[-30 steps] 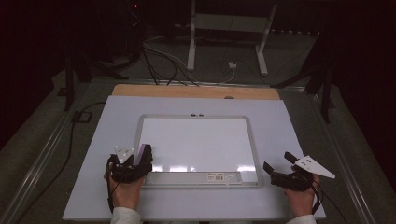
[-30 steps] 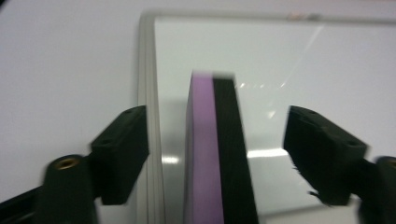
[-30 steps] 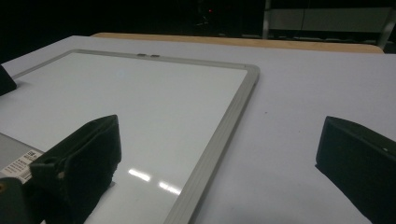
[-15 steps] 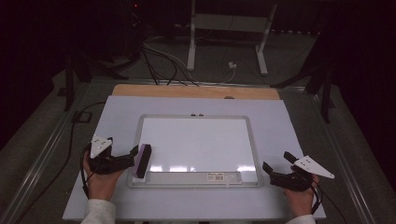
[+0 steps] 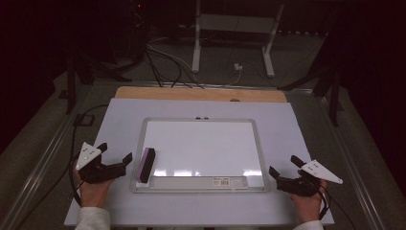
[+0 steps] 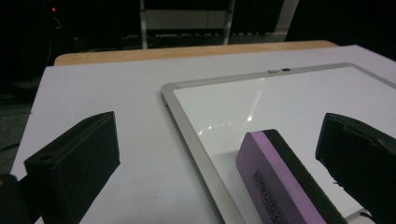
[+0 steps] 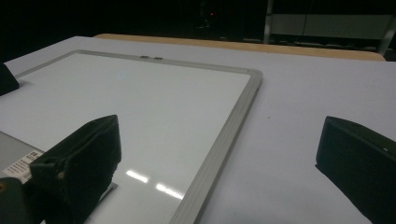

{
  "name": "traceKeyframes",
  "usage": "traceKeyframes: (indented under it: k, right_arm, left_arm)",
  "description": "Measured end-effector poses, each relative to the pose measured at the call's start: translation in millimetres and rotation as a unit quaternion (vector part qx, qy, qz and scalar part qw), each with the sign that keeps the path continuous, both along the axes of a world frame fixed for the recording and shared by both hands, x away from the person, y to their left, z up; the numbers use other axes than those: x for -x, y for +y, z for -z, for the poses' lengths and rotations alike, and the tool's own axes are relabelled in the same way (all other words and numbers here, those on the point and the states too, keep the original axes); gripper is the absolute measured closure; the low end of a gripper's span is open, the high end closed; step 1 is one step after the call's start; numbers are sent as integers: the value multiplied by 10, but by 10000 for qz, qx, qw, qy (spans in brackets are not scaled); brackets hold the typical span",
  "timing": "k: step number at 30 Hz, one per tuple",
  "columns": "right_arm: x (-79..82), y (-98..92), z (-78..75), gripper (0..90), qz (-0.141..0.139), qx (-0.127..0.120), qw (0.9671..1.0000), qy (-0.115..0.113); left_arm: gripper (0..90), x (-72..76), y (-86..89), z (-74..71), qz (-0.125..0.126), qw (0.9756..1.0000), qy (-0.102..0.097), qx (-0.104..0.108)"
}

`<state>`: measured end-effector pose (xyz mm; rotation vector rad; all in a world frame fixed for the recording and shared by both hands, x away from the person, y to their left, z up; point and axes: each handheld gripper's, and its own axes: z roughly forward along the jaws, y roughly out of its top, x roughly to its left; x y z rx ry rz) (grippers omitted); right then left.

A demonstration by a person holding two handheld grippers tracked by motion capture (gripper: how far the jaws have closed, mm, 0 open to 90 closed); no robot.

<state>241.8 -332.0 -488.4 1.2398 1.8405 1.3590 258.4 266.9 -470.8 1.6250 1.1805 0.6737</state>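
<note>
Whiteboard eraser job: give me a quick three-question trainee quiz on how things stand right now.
1. True or false: the eraser lies on the whiteboard, along its left edge.
2. Left gripper: A) shut on the eraser, B) open and beside the eraser, C) shut on nothing?
3. What lies between the jaws of the right gripper?

Key
1. True; it rests just inside the frame, purple side toward the left gripper.
2. B; its jaws have just been opening and press on nothing.
3. Nothing; the jaws stand open off the board's lower right corner.
</note>
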Motion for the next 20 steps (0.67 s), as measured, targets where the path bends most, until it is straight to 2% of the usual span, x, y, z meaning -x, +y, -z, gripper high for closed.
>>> traceKeyframes:
  k: [7,11,20]
  right_arm:
    - [3,3,-14,5,-25,56,10000,-68]
    - [-3,2,-11,5,-33,83,9999,-81]
    - [0,-10,-15,5,-13,48,9999,-87]
  left_arm:
    - [6,80,5,48,3,9995,-310,-14]
    - [6,124,-19,49,72,9992,-356,-139]
    - [6,156,-15,68,-20,9991,-387,-161]
